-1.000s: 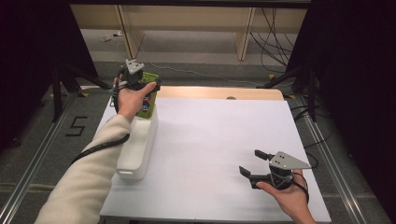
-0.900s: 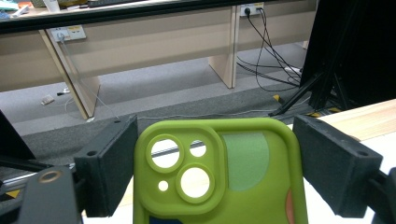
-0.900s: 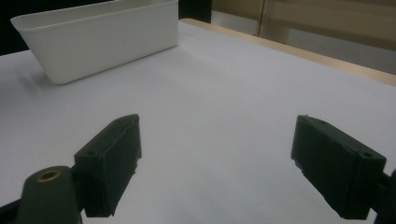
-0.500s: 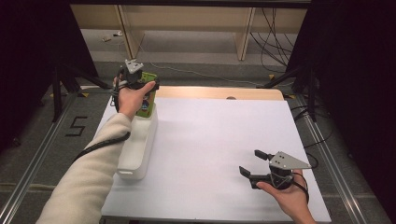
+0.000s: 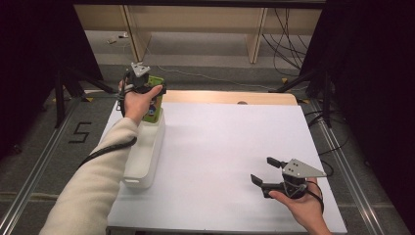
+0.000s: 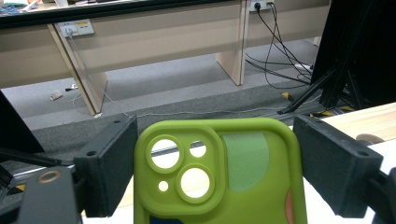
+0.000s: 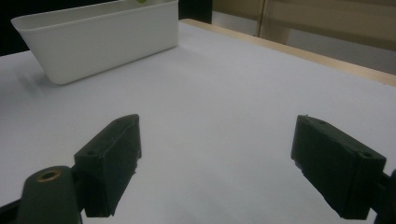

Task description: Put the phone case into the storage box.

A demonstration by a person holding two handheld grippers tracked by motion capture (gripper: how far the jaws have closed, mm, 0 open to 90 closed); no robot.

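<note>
The lime-green silicone phone case (image 6: 219, 172), its lower end cut off, is clamped by the left gripper (image 6: 212, 179) above the long white plastic bin (image 5: 144, 149); the right gripper (image 5: 268, 171) is held agape, empty, over bare table (image 5: 220, 142).

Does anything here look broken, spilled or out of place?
Nothing stands out. The green phone case sits whole in the left gripper above the white bin; the right gripper is open over the bare table.

Cream sleeve (image 5: 93, 181) on the left arm; black grippers, grey three-cornered plates (image 5: 299, 168), black cable (image 5: 105, 151), perhaps a brass screw (image 6: 49, 176).
</note>
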